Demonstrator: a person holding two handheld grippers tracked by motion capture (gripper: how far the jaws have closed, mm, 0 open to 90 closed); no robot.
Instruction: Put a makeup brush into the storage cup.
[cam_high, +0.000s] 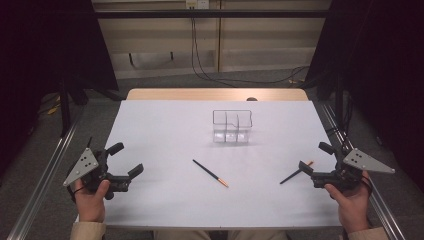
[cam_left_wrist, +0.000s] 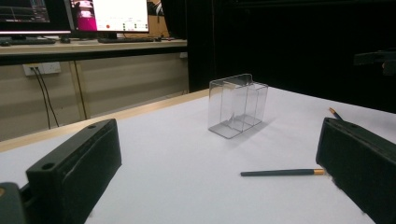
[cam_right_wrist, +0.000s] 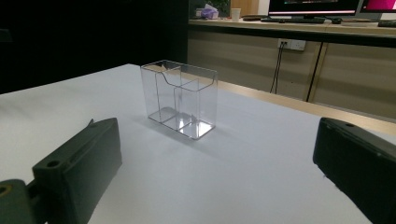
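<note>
A clear plastic holder with three compartments stands upright and empty on the white table, a little behind its middle. Two black pens with orange tips lie flat: one in front of the holder, the other just left of my right gripper. That gripper is open near the table's right edge with nothing between its jaws. My left gripper is open near the left edge, also holding nothing. The left gripper view has the holder and the nearer pen ahead. The right gripper view faces the holder.
The table's wooden back edge runs behind the white surface. Metal rails flank the table on both sides. Cables lie on the floor beyond. Monitors stand on a far desk in the left gripper view.
</note>
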